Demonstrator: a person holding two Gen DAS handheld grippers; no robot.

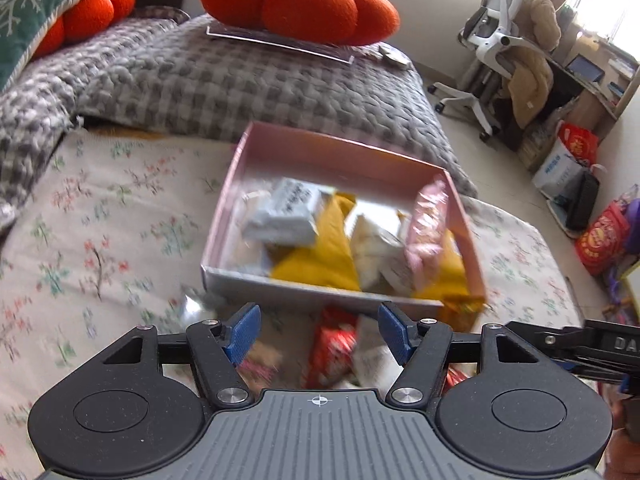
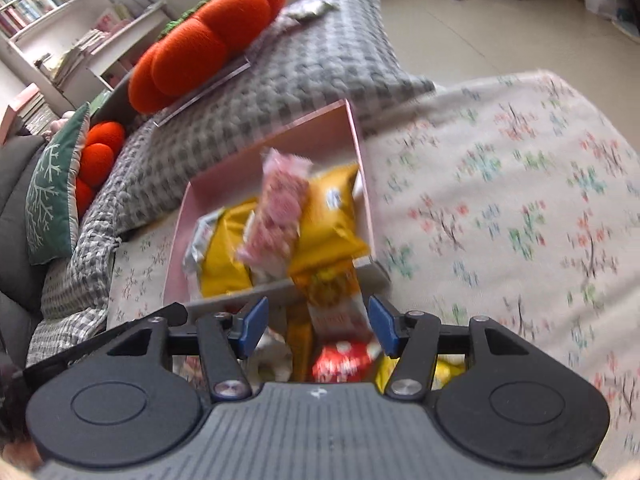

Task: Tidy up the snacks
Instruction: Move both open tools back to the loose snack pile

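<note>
A pink box (image 1: 332,156) sits on the flowered bedsheet and holds several snack packets: a white one (image 1: 284,212), yellow ones (image 1: 320,256) and a pink one (image 1: 426,228). My left gripper (image 1: 318,334) is open and empty, just in front of the box over loose snacks, among them a red packet (image 1: 332,352). In the right wrist view the box (image 2: 356,136) holds the pink packet (image 2: 280,208) and a yellow bag (image 2: 332,220). My right gripper (image 2: 316,326) is open, over an orange packet (image 2: 336,300) and a red packet (image 2: 344,366).
A grey knitted blanket (image 1: 240,80) lies behind the box, with orange pumpkin cushions (image 1: 304,0) and a green pillow (image 1: 36,12). An office chair (image 1: 500,40), bags (image 1: 576,148) and shelves stand on the floor to the right. The flowered sheet (image 2: 520,200) spreads to the right.
</note>
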